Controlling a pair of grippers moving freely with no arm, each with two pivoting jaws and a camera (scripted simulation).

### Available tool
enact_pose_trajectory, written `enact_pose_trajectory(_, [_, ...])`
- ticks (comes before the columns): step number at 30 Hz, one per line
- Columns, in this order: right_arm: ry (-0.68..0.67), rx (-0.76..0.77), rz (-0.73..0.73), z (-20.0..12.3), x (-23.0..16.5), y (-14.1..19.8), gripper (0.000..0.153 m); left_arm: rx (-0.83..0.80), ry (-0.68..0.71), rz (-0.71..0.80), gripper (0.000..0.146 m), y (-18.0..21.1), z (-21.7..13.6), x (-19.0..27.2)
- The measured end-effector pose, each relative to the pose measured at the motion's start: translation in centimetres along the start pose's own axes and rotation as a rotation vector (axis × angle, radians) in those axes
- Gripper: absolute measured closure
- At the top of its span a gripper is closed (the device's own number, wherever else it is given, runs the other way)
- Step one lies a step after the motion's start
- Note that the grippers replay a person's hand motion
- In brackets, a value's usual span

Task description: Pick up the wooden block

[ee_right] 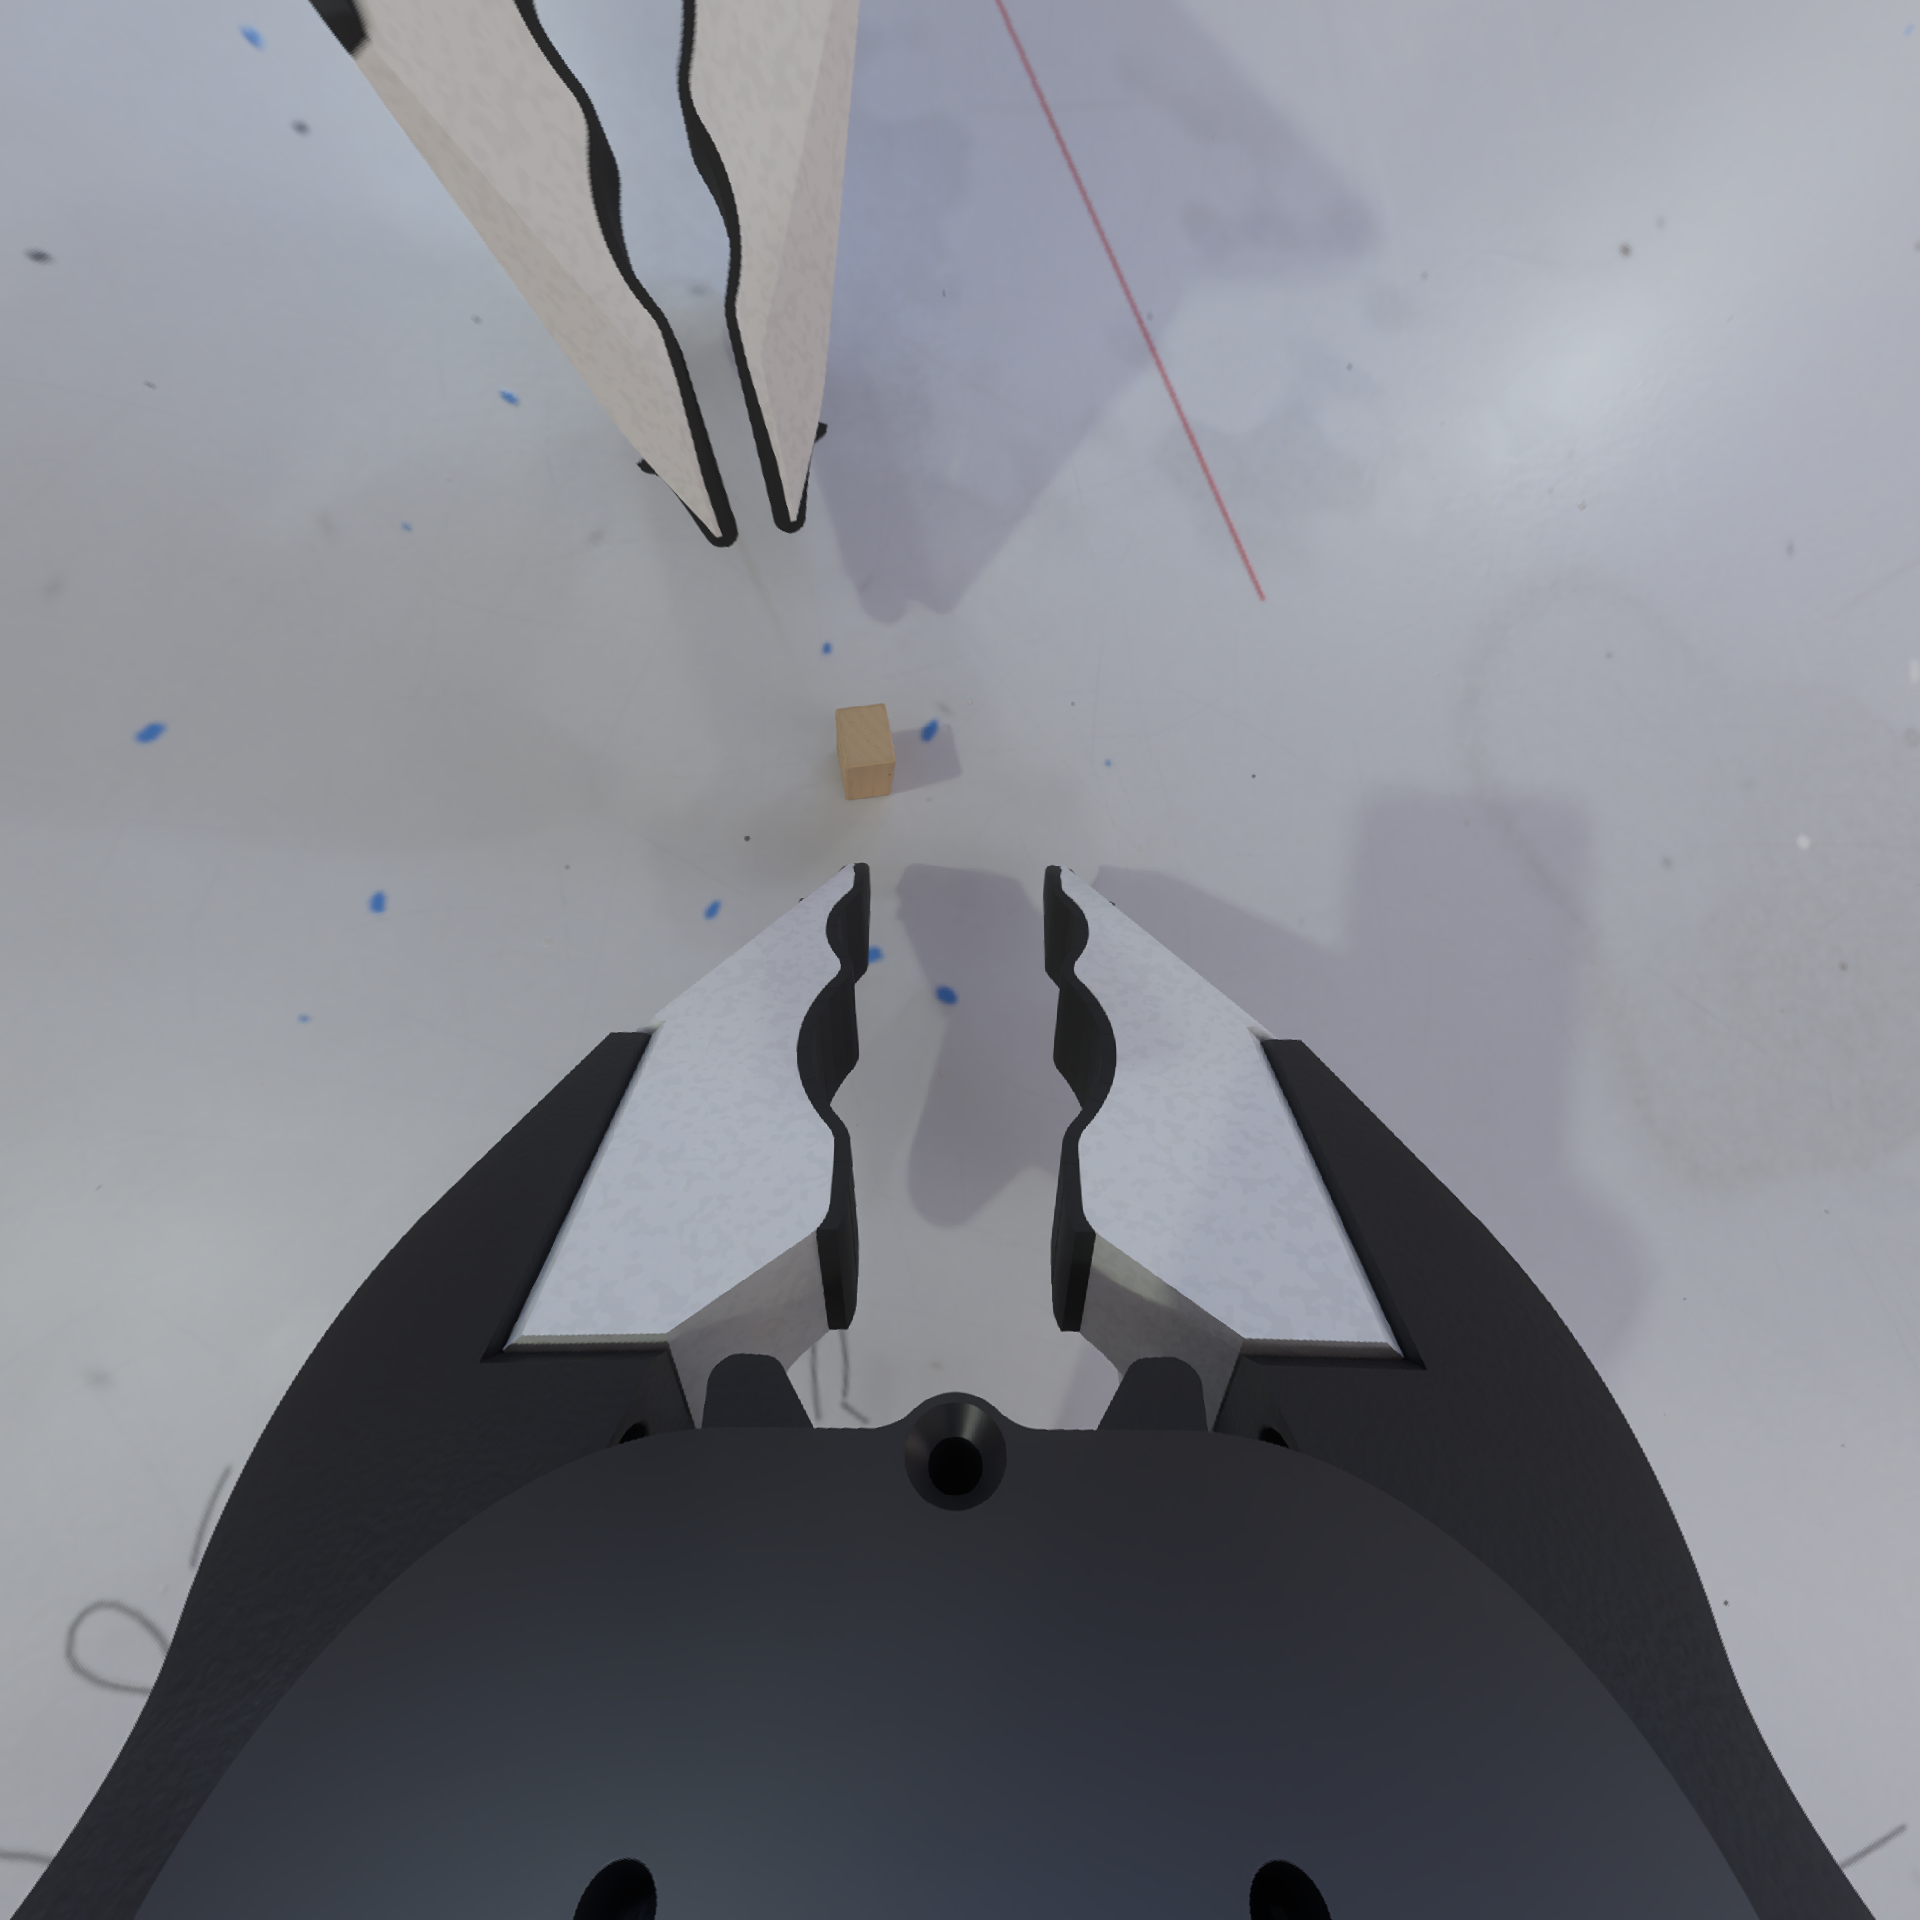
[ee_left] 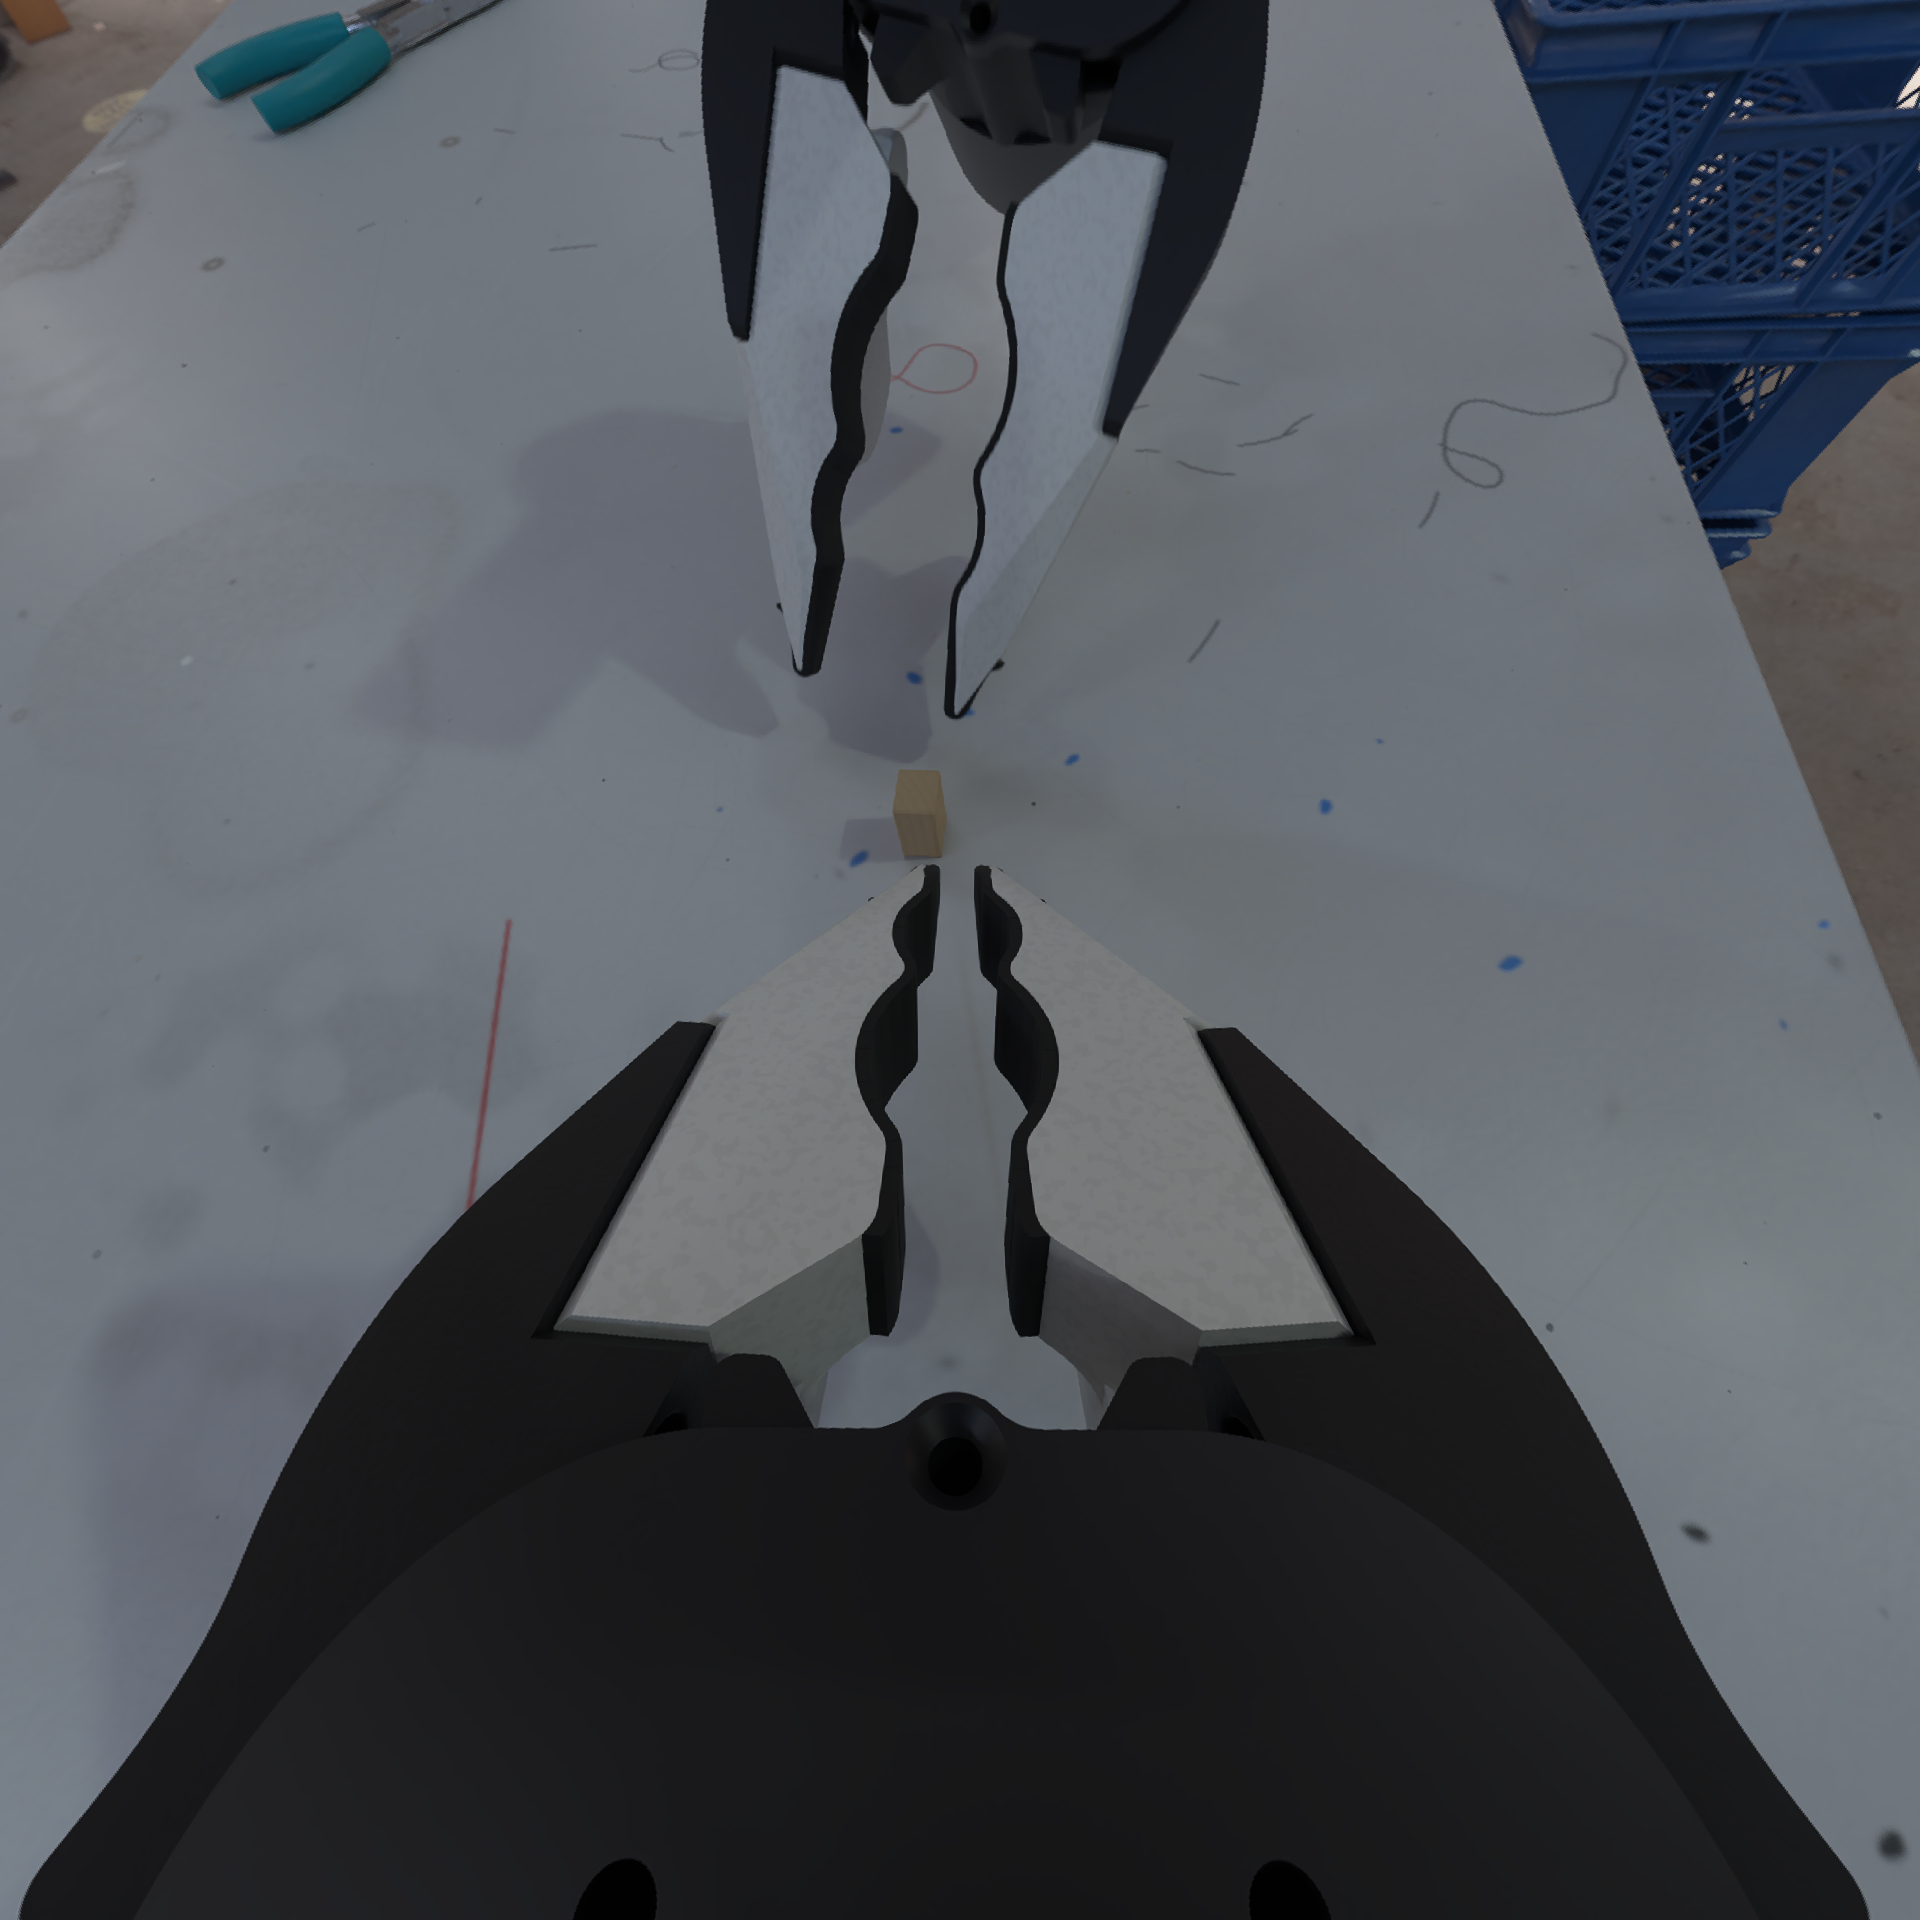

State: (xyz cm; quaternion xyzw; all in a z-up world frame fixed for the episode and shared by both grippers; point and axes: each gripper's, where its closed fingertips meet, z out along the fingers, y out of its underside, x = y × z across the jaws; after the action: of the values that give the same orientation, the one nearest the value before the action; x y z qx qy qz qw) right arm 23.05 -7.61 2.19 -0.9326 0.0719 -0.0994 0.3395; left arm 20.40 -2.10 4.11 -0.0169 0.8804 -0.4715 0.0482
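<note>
Wooden block stands free on the grey surface at 12 o'clock of the left claw, whose fingers sit nearly together, empty. Right claw is spread, block just beyond at 11 o'clock. Likely light, rigid, slightly slick; pinch opposite flat sides.

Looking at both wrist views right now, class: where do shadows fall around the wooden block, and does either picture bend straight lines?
Left wrist view: the wooden block casts a short, soft shadow to its left on the table, and the right gripper throws a broad one leftward. Right wrist view: the block's shadow falls rightward; the wide lens stretches the left gripper towards the frame edge.
</note>
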Motion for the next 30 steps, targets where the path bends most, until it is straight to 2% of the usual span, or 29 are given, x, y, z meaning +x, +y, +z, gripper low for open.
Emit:
enact_pose_trajectory(3, [0.016, -0.037, 0.003, 0.9, -0.1, 0.1, 0.119, -0.008, -0.002, 0.002, 0.140, 0.1, 0.1, 0.0])
enact_pose_trajectory(8, [0.054, -0.068, -0.017, 1.3, 0.1, 0.1, 0.151, -0.008, -0.014, 0.010, 0.139, 0.1, 0.0, -0.1])
enact_pose_trajectory(9, [0.054, -0.068, -0.015, 1.3, 0.2, 0.1, 0.153, -0.008, -0.018, 0.011, 0.139, 0.0, -0.1, -0.2])
enact_pose_trajectory(15, [0.063, -0.062, 0.031, 1.1, 0.8, 0.3, 0.153, -0.004, -0.071, 0.018, 0.138, -0.1, -0.9, -1.3])
enact_pose_trajectory(19, [0.065, 0.002, 0.052, 0.4, 1.3, -0.4, 0.153, 0.017, -0.123, 0.003, 0.138, -0.4, -1.7, -2.4])
enact_pose_trajectory(25, [-0.022, 0.067, -0.043, 0.2, -0.6, -1.6, 0.135, -0.001, -0.132, -0.001, 0.138, 0.0, -1.6, -2.7])
enact_pose_trajectory(30, [-0.071, 0.015, -0.114, 1.9, -1.8, -1.9, 0.132, -0.026, -0.120, -0.001, 0.138, 0.6, -1.1, -2.5])
